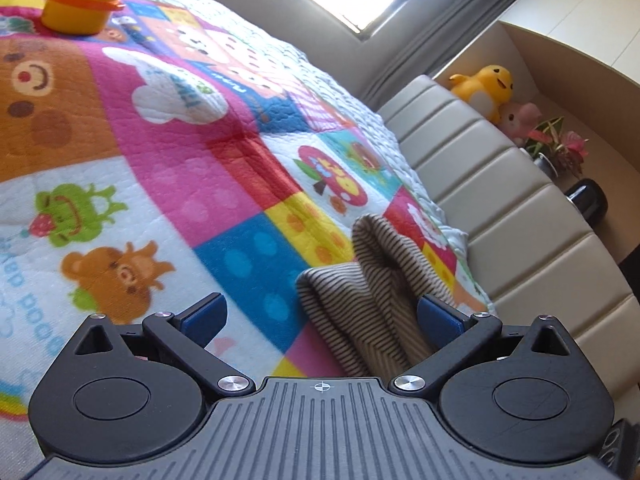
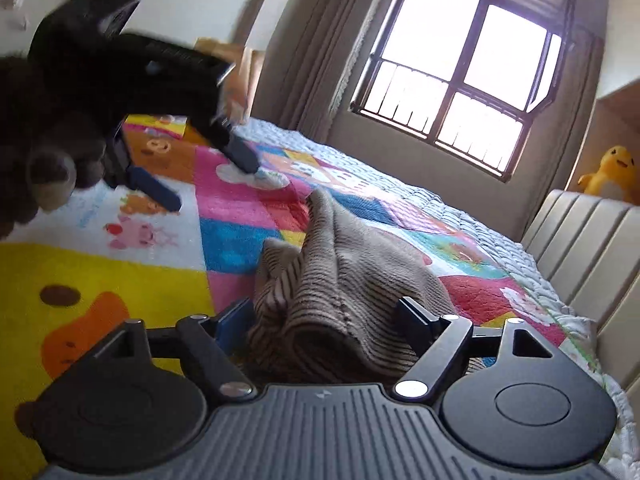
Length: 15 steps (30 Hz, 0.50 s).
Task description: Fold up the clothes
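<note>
A beige garment with thin dark stripes (image 2: pixel 340 280) lies bunched on a colourful cartoon quilt (image 2: pixel 120 272). In the right wrist view my right gripper (image 2: pixel 324 320) straddles its near end. The cloth fills the gap between the wide-set jaws, and I see no clear squeeze. My left gripper (image 2: pixel 200 172) hovers open over the quilt at the upper left, held by a hand (image 2: pixel 40 168). In the left wrist view the left gripper (image 1: pixel 320 316) stands wide open, and the striped garment (image 1: pixel 360 280) rises in a fold just beside its right finger (image 1: pixel 438 318).
A yellow cup with an orange rim (image 1: pixel 80 6) stands on the quilt (image 1: pixel 160 140) far back. A padded beige headboard (image 1: pixel 500 208) runs along the bed's right edge. Behind it sit a yellow plush duck (image 1: pixel 486 88) and a small plant (image 1: pixel 556 148). A barred window (image 2: pixel 452 76) is beyond.
</note>
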Each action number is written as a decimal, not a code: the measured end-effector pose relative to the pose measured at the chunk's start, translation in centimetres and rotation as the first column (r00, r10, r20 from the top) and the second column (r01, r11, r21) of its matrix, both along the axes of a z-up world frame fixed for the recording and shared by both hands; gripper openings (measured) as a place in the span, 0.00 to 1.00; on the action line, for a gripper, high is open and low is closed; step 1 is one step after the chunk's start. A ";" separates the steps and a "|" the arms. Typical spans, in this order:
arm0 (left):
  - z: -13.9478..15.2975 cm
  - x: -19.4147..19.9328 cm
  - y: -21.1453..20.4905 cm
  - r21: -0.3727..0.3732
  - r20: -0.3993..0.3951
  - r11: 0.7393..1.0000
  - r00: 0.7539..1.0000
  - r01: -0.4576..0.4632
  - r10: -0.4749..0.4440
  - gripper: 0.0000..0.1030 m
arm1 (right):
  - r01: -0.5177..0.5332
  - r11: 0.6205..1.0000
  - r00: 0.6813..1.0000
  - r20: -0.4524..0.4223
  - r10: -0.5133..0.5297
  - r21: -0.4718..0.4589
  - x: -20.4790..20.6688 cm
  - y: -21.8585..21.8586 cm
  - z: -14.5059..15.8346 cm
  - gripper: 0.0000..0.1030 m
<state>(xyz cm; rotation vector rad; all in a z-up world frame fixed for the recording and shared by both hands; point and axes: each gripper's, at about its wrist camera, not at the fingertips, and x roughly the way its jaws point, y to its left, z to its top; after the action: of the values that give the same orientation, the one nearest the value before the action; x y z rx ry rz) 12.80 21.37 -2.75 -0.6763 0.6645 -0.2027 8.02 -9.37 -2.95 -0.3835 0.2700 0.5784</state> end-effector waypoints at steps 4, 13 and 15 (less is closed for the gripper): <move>-1.0 0.1 0.2 -0.036 -0.026 0.999 1.000 -0.016 0.015 1.00 | 0.046 0.999 0.999 0.001 -0.046 -0.003 0.3 -0.4 0.2 0.74; -0.6 -0.5 0.5 -0.029 -0.012 0.999 1.000 -0.022 0.021 1.00 | 0.070 0.987 0.994 0.096 -0.057 -0.142 1.4 0.7 0.1 0.59; -0.8 -0.6 0.7 -0.038 -0.018 0.999 0.999 -0.033 0.032 1.00 | 0.089 0.978 0.991 0.113 -0.069 -0.187 1.9 0.6 0.0 0.38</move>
<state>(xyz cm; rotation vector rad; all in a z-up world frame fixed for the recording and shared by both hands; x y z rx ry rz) 12.22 22.03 -3.51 -0.7261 0.6677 -0.1800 9.89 -8.82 -3.00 -0.5861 0.2385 0.4531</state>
